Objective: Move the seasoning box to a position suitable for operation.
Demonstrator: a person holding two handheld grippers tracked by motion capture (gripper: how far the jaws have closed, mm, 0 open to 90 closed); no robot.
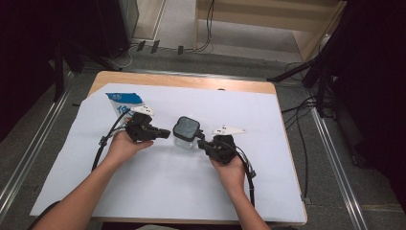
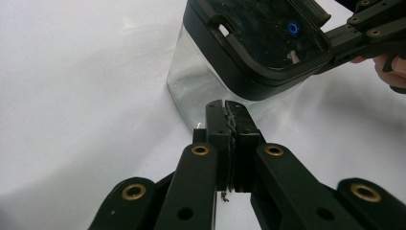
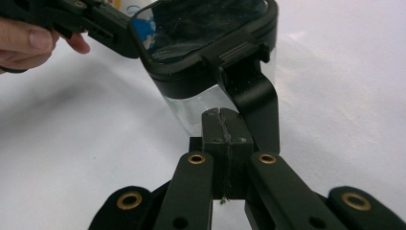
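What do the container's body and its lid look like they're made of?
Container body: clear and glossy, glass or hard plastic; the white sheet shows through it and its edges catch highlights. Lid: a dark, smooth tinted panel in a matte black frame, probably plastic, with a ribbed latch on its side and fine dust or scratches on top.

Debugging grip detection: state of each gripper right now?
Left gripper: closed, nothing between the jaws, tips right beside the clear container.
Right gripper: closed, holding nothing, tips close to the container by its lid latch.
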